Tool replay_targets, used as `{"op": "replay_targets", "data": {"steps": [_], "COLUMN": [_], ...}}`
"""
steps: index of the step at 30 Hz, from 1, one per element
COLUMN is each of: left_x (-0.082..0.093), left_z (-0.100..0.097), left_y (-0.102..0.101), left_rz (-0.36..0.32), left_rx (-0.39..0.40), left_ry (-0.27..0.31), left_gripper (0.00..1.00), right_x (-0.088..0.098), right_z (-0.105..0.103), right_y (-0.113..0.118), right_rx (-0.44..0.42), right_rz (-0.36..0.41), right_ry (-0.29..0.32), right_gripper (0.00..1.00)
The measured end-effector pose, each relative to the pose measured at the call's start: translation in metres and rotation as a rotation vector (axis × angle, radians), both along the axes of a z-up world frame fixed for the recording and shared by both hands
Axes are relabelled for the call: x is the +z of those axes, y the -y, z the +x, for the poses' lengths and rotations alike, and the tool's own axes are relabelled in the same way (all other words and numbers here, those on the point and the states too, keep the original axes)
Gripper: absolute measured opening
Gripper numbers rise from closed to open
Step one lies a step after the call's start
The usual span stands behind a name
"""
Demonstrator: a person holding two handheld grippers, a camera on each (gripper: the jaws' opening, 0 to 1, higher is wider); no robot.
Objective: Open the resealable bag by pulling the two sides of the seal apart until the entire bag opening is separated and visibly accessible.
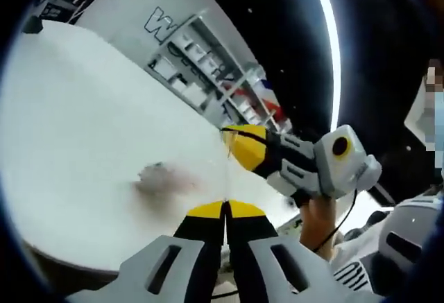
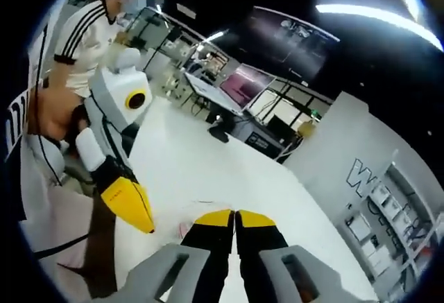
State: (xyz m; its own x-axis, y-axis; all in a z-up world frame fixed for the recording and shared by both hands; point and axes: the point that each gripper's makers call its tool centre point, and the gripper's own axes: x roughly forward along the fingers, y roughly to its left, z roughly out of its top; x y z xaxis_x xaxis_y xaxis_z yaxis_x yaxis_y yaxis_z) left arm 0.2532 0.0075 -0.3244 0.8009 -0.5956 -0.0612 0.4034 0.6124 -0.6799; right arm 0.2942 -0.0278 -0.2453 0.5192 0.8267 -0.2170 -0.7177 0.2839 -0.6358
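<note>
Yellow rubbery tips cap the black jaws of both grippers, each set on a pale grey plastic body with slotted cut-outs. In the left gripper view the left gripper (image 1: 225,209) has its jaws pressed together, a thin edge of the bag (image 1: 223,171) rising from between them; the film is clear and nearly invisible, a faint glossy sheet stretching up toward the right gripper (image 1: 232,143), which comes in from the right. That one's yellow tips look closed on the upper edge of the same film. The bag hangs taut between the two pairs of tips above the table (image 1: 83,123), a smooth white matte slab with a rounded rim. A soft grey smudge (image 1: 159,177) lies on the tabletop just beside the bag, too blurred to tell what it is.

In the right gripper view the right gripper's jaws meet at the tips, and a bit of clear film with a pinkish tinge lies just in front of them, between them and the left gripper's yellow wedge (image 2: 135,209). The film's long axis runs from one gripper to the other; which way the seal points I cannot tell. A hand (image 1: 318,221) grips the right tool. Metal shelving (image 1: 208,74) stands beyond the table.
</note>
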Motion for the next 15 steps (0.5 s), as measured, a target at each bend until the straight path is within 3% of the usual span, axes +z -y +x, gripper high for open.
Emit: {"op": "replay_targets", "data": {"steps": [1, 3, 4, 5, 6, 8, 15], "left_x": [0.002, -0.003, -0.008, 0.006, 0.004, -0.002, -0.005], "left_z": [0.001, 0.008, 0.011, 0.016, 0.017, 0.016, 0.010], "left_y": [-0.002, -0.005, -0.006, 0.028, 0.033, 0.036, 0.037], "left_rz": [0.007, 0.036, 0.041, 0.041, 0.038, 0.010, 0.004], "left_rx": [0.008, 0.031, 0.035, 0.042, 0.044, 0.037, 0.032], "left_ry": [0.010, 0.015, 0.010, -0.001, -0.011, -0.035, -0.049], "left_gripper": [0.01, 0.01, 0.01, 0.01, 0.01, 0.01, 0.01], "right_x": [0.005, 0.000, -0.011, -0.022, -0.029, -0.039, -0.053], "right_z": [0.001, 0.002, 0.003, 0.002, 0.002, 0.000, -0.005], "right_y": [0.001, 0.000, 0.002, 0.002, 0.001, 0.003, 0.011], "right_rx": [-0.006, -0.010, -0.017, -0.016, -0.009, -0.007, -0.012], "right_rz": [0.013, -0.008, -0.048, -0.071, -0.074, -0.090, -0.083], "right_ry": [0.032, 0.040, 0.011, -0.029, -0.058, -0.085, -0.149], "right_gripper": [0.00, 0.00, 0.01, 0.02, 0.04, 0.04, 0.08]}}
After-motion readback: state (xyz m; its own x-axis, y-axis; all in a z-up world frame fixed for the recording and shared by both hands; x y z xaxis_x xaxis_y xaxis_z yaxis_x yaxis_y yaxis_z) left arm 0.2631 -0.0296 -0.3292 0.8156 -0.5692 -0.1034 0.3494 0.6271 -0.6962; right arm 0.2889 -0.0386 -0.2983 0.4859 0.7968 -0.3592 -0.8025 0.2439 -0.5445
